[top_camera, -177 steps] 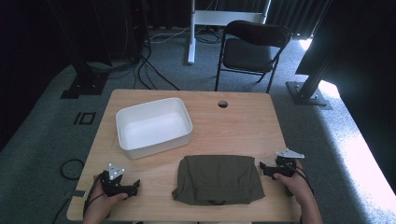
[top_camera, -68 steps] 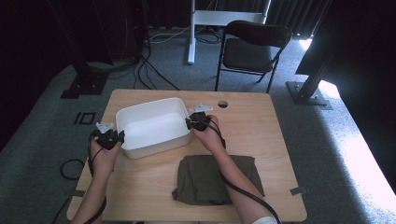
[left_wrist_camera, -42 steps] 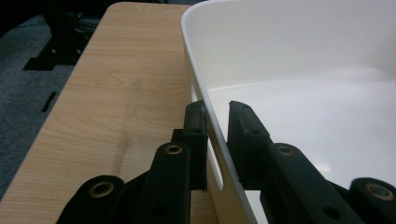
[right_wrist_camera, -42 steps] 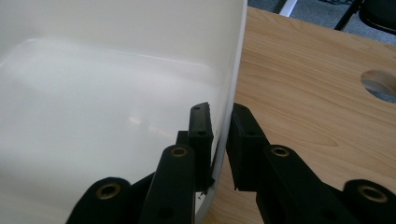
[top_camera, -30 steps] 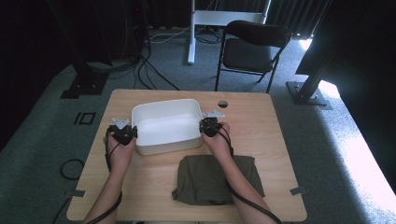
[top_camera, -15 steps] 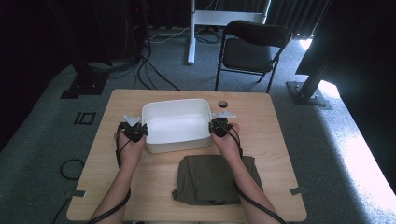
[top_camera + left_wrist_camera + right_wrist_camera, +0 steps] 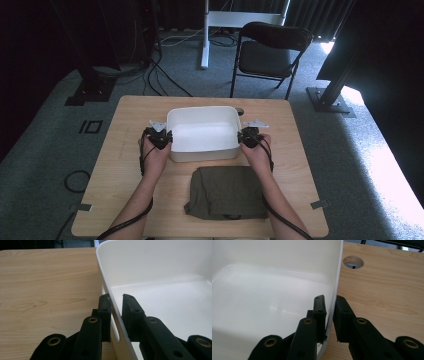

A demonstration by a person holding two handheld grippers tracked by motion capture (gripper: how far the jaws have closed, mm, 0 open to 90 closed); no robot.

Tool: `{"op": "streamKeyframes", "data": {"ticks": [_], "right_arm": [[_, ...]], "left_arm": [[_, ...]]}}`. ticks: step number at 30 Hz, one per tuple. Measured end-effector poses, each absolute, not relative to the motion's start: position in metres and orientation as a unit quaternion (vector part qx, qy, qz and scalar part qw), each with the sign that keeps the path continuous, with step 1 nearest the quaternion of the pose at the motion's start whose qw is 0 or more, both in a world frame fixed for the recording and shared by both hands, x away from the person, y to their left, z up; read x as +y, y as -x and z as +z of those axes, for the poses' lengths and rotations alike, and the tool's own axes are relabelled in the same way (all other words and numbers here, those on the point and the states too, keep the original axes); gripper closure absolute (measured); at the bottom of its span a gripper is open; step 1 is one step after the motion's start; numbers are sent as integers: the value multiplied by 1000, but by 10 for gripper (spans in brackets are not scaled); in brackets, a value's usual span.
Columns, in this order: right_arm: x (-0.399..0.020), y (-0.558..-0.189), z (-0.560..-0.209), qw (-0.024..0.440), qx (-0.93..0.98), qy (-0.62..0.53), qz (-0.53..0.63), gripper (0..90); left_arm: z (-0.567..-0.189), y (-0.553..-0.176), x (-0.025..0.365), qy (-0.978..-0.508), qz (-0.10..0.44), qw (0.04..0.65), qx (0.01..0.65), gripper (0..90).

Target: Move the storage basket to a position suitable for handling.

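I have my left claw (image 7: 164,139) pinching the left wall of the smooth white rectangular plastic tub (image 7: 202,135), 1 black jaw inside the rim and 1 outside. My right claw (image 7: 244,137) pinches the opposite wall the same way. The tub, glossy with rounded corners, sits mid-table on the pale wood-grain table (image 7: 120,165), just behind a folded olive-green cloth (image 7: 227,192).

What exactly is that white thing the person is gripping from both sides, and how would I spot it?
Start at the wooden table in the middle of the room, in front of the folding chair. Just beyond the folded olive-green cloth sits a white bin, a shallow rectangular tub with rounded corners and nothing inside. It is the one white, hard-walled thing there, pinched on its two short walls by the left gripper and right gripper.
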State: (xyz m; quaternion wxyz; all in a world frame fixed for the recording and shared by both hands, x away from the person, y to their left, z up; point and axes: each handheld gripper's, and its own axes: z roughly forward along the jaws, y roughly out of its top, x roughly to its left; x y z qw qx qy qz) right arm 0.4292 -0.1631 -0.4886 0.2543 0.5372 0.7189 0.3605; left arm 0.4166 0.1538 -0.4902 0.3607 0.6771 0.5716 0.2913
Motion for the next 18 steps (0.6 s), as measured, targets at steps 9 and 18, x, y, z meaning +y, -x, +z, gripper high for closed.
{"op": "streamKeyframes", "data": {"ticks": [9,18], "right_arm": [[-189,-426,-489,258,711,-549,357,808],[-212,-422,-488,263,699,-564,351,809]], "left_arm": [[-490,-424,129,-686,282,366,561,787],[-490,-433,107,-696,276,369,551,787]]}}
